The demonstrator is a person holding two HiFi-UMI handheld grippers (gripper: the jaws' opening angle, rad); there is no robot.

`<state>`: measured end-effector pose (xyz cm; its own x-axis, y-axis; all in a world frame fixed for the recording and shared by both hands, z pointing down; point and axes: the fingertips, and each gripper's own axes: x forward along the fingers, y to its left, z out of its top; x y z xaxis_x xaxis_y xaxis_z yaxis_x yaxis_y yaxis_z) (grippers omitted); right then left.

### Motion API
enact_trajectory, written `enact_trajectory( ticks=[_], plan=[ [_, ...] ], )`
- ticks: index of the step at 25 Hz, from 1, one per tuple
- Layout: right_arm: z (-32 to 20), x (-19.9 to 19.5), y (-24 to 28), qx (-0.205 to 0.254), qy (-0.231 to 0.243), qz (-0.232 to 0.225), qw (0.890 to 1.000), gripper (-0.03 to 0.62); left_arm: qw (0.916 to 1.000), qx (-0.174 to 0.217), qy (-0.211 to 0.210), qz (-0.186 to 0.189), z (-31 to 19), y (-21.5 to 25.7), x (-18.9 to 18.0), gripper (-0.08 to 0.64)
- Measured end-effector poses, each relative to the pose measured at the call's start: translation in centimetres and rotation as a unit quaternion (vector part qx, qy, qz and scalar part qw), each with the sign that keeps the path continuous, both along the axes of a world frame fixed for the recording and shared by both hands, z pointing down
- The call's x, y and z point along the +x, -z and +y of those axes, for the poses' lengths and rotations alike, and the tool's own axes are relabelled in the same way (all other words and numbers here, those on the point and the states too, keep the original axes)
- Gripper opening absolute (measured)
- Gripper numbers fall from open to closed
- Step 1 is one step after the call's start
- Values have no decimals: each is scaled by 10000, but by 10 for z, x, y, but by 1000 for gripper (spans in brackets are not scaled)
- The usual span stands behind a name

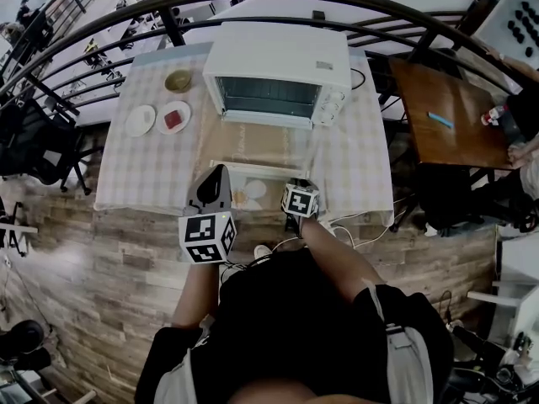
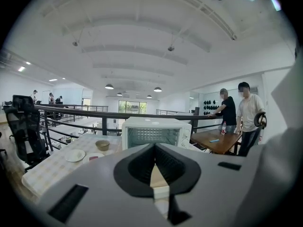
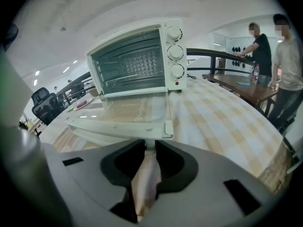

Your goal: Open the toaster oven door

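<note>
The white toaster oven (image 1: 278, 66) stands at the back of the checked table (image 1: 354, 167). Its glass door (image 1: 253, 146) hangs fully open and lies flat toward me, with the handle (image 1: 253, 168) along the near edge. In the right gripper view, the right gripper (image 3: 149, 150) sits at the right end of that handle (image 3: 118, 130). A white piece of the handle fills the gap between its pads. The left gripper (image 1: 219, 171) hovers left of it above the table's front edge. Its jaws are shut with nothing in them and point toward the oven (image 2: 154, 134).
A bowl (image 1: 178, 80) and two small plates (image 1: 140, 119) lie on the table left of the oven. A wooden table (image 1: 446, 116) stands to the right with two people beside it. A curved black railing (image 1: 101, 32) runs behind the oven. A black office chair (image 1: 34, 141) stands at the left.
</note>
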<state>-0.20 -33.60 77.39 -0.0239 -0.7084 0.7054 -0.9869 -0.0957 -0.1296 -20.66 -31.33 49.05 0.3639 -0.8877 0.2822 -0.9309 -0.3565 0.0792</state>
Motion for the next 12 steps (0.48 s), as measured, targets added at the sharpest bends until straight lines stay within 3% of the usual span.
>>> enact_trajectory(
  ticks=[2, 4, 12],
  plan=[
    [3, 0, -2, 9, -49, -88, 9999, 87, 10000, 8, 11, 11, 1, 1, 0, 14],
    [6, -3, -4, 33, -11, -142, 9999, 142, 10000, 4, -11, 21, 1, 0, 2, 14],
    [25, 2, 38, 545, 238, -358, 9976, 147, 9998, -3, -187, 102, -6, -2, 20, 14]
  ],
)
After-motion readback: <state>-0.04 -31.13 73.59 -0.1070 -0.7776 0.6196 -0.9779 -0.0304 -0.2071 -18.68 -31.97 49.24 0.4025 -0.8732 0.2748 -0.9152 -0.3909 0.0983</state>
